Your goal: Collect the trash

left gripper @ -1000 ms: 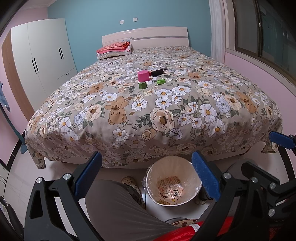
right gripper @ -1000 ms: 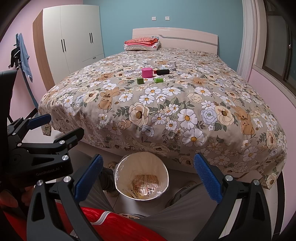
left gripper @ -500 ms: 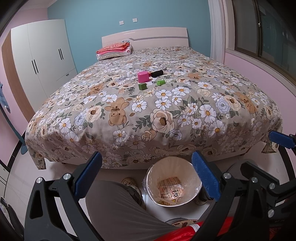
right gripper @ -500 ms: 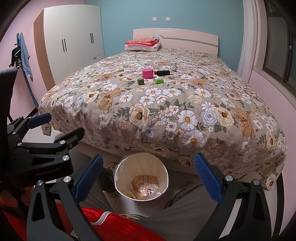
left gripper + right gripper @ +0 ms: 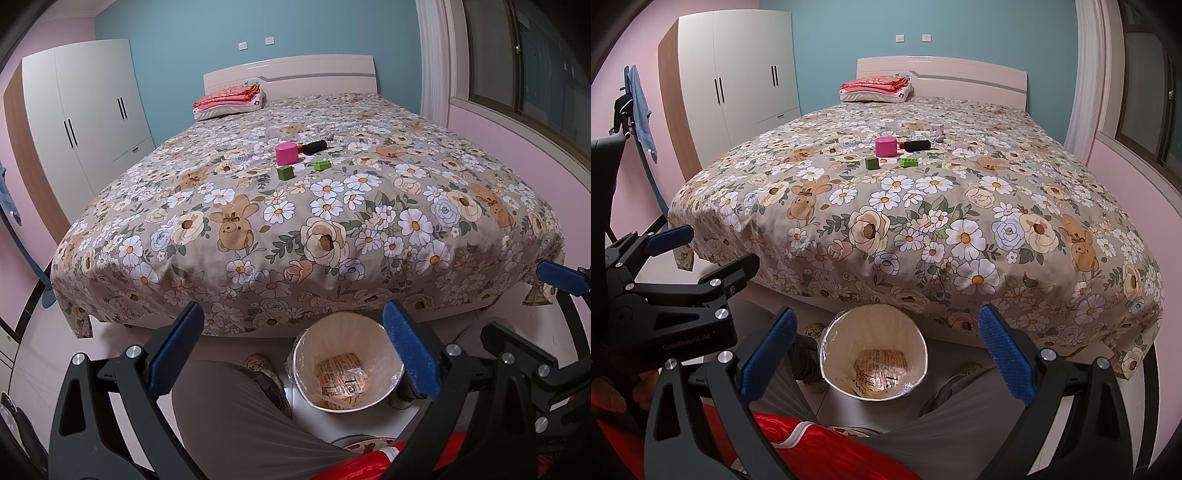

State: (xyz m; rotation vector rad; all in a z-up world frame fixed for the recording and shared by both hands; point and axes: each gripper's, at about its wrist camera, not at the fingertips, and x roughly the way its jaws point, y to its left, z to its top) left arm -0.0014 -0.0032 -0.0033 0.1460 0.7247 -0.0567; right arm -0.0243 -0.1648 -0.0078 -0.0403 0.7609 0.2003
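A white lined trash bin (image 5: 347,365) (image 5: 873,354) stands on the floor at the foot of the bed, with a printed wrapper (image 5: 341,376) (image 5: 882,371) lying inside. On the floral bedspread far ahead sit a pink cylinder (image 5: 287,153) (image 5: 885,146), a black tube (image 5: 314,146) (image 5: 918,145), a green cube (image 5: 285,172) (image 5: 872,163) and a green brick (image 5: 321,164) (image 5: 908,161). My left gripper (image 5: 291,350) hangs open above the bin, empty. My right gripper (image 5: 886,354) is open over the bin too, holding nothing.
The bed (image 5: 332,221) fills the middle; folded red cloth on a pillow (image 5: 229,101) lies by the headboard. A white wardrobe (image 5: 85,122) stands at left, a window (image 5: 524,62) at right. A person's grey trouser legs (image 5: 240,417) and shoes flank the bin.
Both views have dipped very slightly, so the bed sits a touch higher in frame. The grippers stay open and the bin's content is unchanged.
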